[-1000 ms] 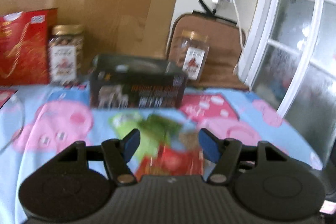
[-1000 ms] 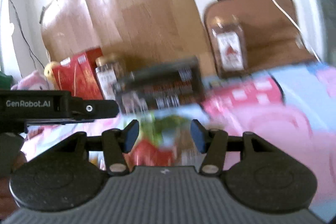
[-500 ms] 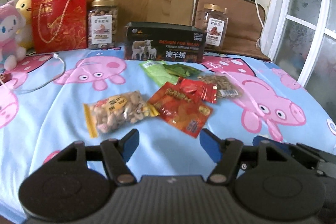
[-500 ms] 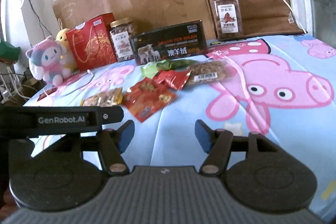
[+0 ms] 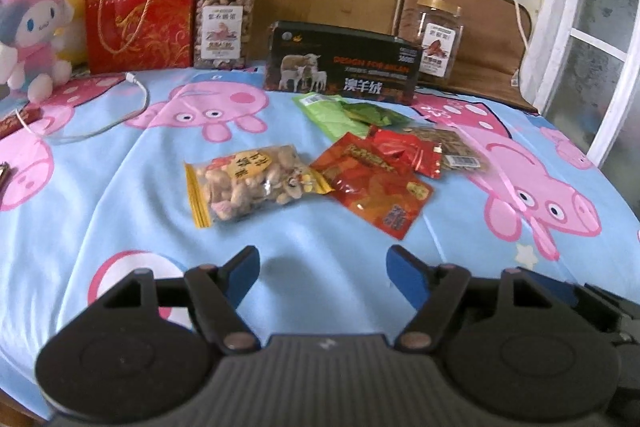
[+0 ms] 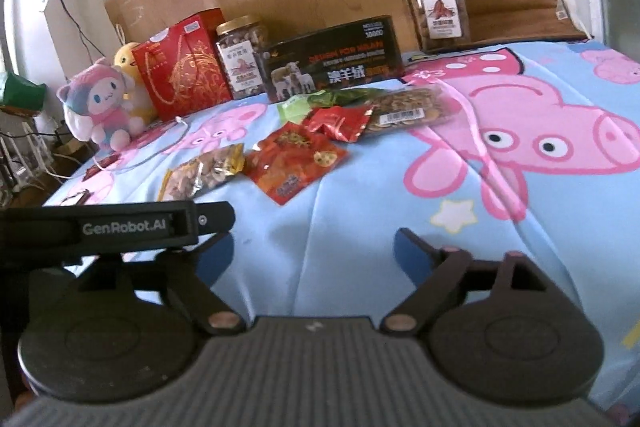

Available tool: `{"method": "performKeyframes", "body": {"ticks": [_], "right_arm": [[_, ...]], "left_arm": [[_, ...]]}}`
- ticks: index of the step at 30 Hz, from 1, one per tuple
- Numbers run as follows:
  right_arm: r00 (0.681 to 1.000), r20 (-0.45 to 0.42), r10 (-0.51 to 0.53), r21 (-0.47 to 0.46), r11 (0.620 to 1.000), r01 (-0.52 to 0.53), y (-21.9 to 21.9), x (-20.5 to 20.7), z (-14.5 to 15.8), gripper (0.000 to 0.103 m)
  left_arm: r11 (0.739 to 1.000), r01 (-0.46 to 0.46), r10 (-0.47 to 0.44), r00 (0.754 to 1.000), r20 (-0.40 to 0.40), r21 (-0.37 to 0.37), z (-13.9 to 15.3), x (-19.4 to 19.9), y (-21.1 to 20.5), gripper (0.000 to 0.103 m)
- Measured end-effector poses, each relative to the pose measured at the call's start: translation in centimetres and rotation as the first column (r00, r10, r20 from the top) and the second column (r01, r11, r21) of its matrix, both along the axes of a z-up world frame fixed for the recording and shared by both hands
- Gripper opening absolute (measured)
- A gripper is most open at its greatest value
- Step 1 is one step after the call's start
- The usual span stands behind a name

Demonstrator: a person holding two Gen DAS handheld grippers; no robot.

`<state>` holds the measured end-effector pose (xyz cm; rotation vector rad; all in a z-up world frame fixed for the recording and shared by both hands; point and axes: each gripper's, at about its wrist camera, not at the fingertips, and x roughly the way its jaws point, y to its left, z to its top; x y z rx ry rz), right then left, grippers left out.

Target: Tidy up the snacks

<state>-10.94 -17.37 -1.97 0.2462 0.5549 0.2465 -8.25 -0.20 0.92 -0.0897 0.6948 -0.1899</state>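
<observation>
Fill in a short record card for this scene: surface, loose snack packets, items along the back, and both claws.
surface: bed sheet, blue with pink pigs
loose packets: nut bag; big red packet; small red packet; green packet; clear seed packet
back row: red gift bag, nut jar, black box, second jar
left claw: open, empty
right claw: open, empty

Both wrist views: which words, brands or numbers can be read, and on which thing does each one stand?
"GenRobot.AI": on the left claw's body, seen from the right wrist view.
"DESIGN FOR MILAN": on the black box.
"澳羊绒": same box, big white characters below.
Jars: labels too small to read.
Red bag: gold writing and corner tag are blurred.
Snack packets, for example the red one: print unreadable.
</observation>
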Motion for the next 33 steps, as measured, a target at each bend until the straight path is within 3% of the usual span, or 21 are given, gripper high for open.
{"method": "performKeyframes", "body": {"ticks": [2, 10, 15, 23, 27, 33], "right_arm": [[1.000, 0.008, 0.024, 0.011, 1.000, -0.024, 0.0, 0.1, -0.2, 0.101], [0.998, 0.026, 0.050, -0.070, 0.996, -0.048, 0.6, 0.6, -0.3, 0.103], [0.997, 0.031, 0.076, -0.141, 0.987, -0.071, 0.8, 0.9, -0.4, 0.103], [0.998, 0.055, -0.028, -0.197, 0.980, 0.039, -0.8, 0.3, -0.6, 0.103], [0.993, 0.064, -0.098, -0.153, 0.982, 0.107, -2.4, 0.5, -0.6, 0.103], [0.988, 0.076, -0.131, -0.066, 0.989, 0.136, -3.3, 1.2, -0.6, 0.103]], "left_arm": [[1.000, -0.010, 0.010, 1.000, -0.004, 0.002, -0.2, 0.2, 0.2, 0.074], [0.999, -0.003, 0.002, 1.000, 0.030, 0.050, -0.9, 0.4, 0.2, 0.077], [0.996, 0.014, -0.019, 0.998, 0.064, 0.087, -1.3, 0.5, -0.1, 0.085], [0.995, 0.036, -0.043, 0.996, 0.079, 0.089, -1.6, 0.6, -0.2, 0.090], [0.995, 0.082, -0.087, 0.991, 0.106, 0.053, -1.5, 0.3, -0.1, 0.090], [0.989, 0.124, -0.137, 0.969, 0.205, 0.077, -0.8, -0.2, -0.5, 0.083]]}}
